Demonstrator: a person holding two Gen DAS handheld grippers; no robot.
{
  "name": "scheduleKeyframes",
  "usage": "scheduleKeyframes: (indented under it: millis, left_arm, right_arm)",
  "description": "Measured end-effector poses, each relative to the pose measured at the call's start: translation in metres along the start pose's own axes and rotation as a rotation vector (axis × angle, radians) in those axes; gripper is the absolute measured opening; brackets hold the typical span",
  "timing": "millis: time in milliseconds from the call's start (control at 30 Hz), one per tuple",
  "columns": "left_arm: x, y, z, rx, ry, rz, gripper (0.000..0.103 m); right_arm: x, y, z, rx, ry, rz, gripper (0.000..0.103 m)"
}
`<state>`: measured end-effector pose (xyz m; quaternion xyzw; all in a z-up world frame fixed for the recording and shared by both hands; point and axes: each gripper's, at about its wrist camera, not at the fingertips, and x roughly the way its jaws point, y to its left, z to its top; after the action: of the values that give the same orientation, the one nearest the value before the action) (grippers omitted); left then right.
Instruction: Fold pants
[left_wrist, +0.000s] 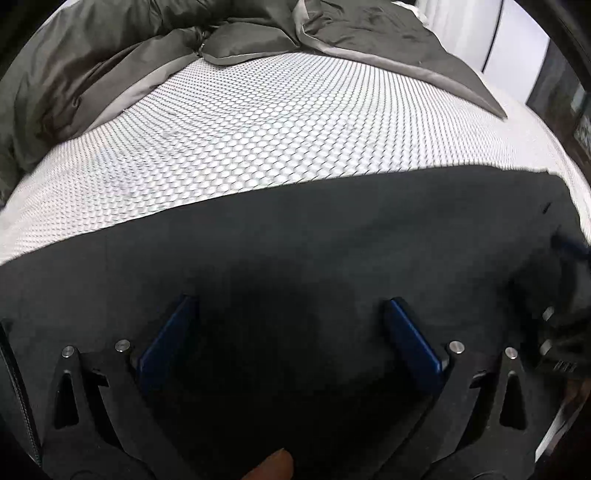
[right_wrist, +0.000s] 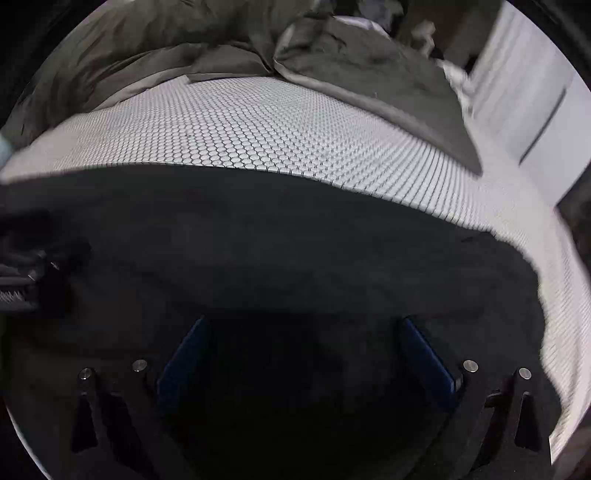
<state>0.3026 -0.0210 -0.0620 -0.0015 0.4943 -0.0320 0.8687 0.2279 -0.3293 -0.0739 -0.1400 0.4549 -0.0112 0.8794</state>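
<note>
The black pants (left_wrist: 295, 240) lie flat on the near part of a bed with a white dotted cover (left_wrist: 258, 129). A big gray blanket (left_wrist: 110, 55) is bunched up at the far end. The left gripper (left_wrist: 290, 306) is right above the pants with its blue fingers (left_wrist: 410, 336) spread wide, holding nothing. The right gripper (right_wrist: 304, 326) is also wide and empty, above the same dark cloth.

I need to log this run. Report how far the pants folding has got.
Done: the dark pants lie spread flat on the honeycomb-patterned mattress. In hand: nothing; the left gripper and right gripper hover open over the cloth. Left: no fold is clearly visible, so the folding itself.
</note>
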Motion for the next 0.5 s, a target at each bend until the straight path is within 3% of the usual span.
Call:
scheduleKeyframes:
  millis: [133, 267, 400, 500]
  left_arm:
    - [-0.01, 0.041, -0.013, -0.032, -0.009, 0.097, 0.103]
    - [-0.03, 0.067, -0.033, -0.074, -0.008, 0.162, 0.102]
    - [-0.066, 0.047, -0.056, -0.01, -0.066, 0.11, 0.102]
    - [-0.082, 0.011, -0.067, 0.03, -0.1, 0.023, 0.102]
  right_arm:
    - [-0.01, -0.036, -0.021, -0.027, 0.014, -0.13, 0.102]
    - [0.004, -0.07, -0.032, 0.069, 0.04, -0.169, 0.102]
    - [-0.022, -0.068, -0.042, 0.078, 0.017, -0.181, 0.102]
    - [-0.052, -0.039, -0.044, 0.05, -0.064, -0.028, 0.102]
